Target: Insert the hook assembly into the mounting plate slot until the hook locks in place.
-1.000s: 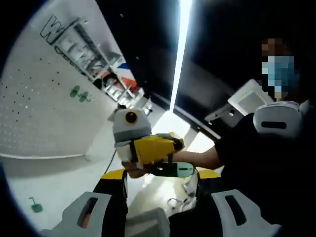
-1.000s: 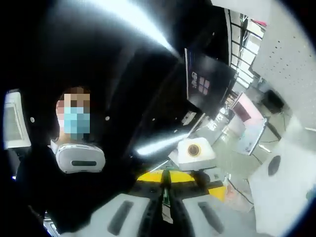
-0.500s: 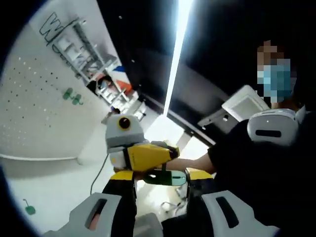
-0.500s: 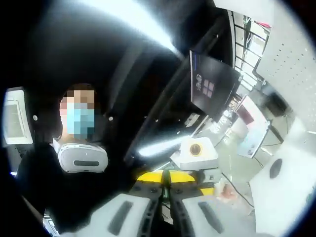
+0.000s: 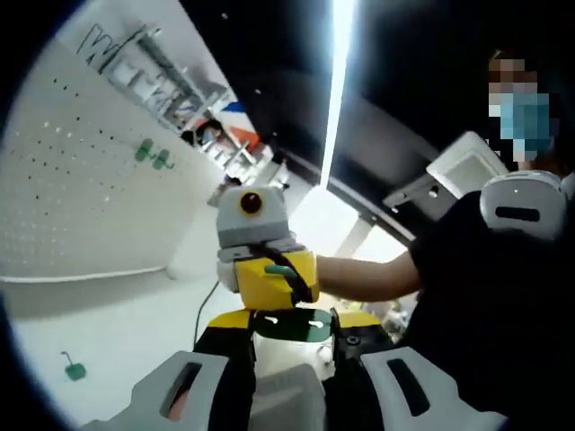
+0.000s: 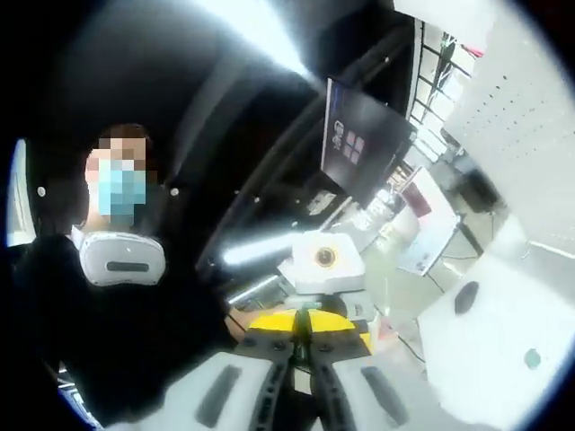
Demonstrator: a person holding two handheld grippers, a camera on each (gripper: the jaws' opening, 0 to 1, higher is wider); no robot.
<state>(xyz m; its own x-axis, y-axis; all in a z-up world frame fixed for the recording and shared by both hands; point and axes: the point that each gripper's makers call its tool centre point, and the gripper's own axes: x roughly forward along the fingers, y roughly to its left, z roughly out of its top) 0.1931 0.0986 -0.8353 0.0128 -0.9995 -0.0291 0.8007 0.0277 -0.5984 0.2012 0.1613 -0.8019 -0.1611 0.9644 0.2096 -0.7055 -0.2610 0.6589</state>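
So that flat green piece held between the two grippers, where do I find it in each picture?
Left gripper view: the green plate lies flat, low centre, across the jaws.
Right gripper view: the same plate is seen edge-on, a thin dark strip, bottom centre.
Shared landmark: the white pegboard.

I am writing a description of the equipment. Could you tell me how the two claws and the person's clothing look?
Each claw has pale grey jaws with dark slots on a yellow-and-black base, as on the left claw. The right claw, seen from the left gripper view, has a yellow body, a white top and a black strap. The person wears a black short-sleeved top.
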